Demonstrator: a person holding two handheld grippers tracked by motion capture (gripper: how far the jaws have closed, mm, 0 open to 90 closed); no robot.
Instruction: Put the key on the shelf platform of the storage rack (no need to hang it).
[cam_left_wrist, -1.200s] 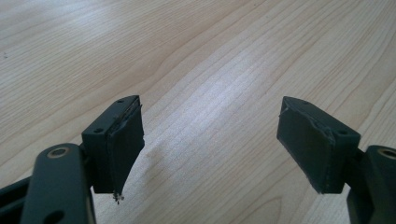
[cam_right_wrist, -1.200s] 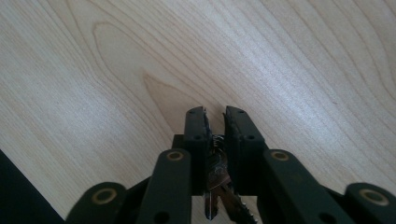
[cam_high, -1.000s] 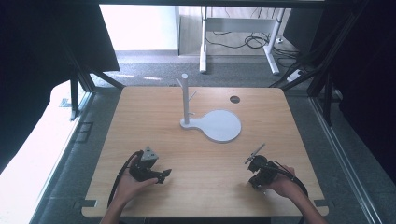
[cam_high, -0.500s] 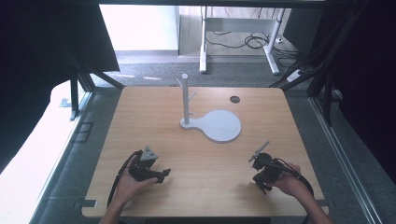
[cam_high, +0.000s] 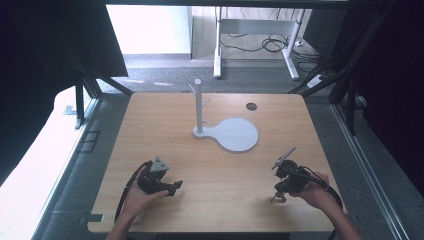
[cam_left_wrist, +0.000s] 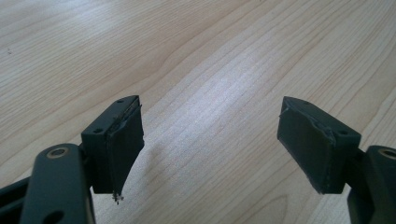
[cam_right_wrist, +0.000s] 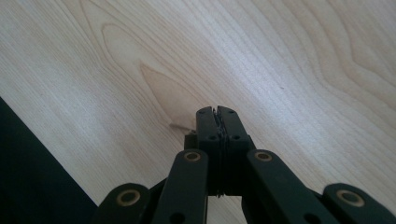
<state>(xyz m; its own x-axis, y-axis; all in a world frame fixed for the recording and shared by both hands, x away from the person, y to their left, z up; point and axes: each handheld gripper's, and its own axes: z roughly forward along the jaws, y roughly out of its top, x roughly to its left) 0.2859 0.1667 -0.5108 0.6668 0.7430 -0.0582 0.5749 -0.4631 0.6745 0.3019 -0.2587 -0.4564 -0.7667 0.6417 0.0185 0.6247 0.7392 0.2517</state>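
Observation:
A person's left hand holds my left gripper (cam_high: 176, 186) low over the near left of the wooden table (cam_high: 165, 125). In the left gripper view its two black pads (cam_left_wrist: 122, 140) stand wide apart with only bare wood between them, so the left gripper (cam_left_wrist: 210, 147) is open. My right gripper (cam_high: 276, 198) sits in the right hand near the front right corner, tips pointing down at the tabletop. In the right gripper view its jaws press flat together over the wood, so the right gripper (cam_right_wrist: 217, 114) is shut and holds nothing.
A white stand with an upright post (cam_high: 198, 104) and short pegs rises from a round flat base (cam_high: 235, 135) at the table's middle. A small dark hole (cam_high: 251, 106) lies behind it to the right. The table's near edge shows as a dark strip (cam_right_wrist: 32, 177).
The right hand has lifted its gripper a little off the table and shifted it slightly right. The left hand and its gripper have stayed where they were.

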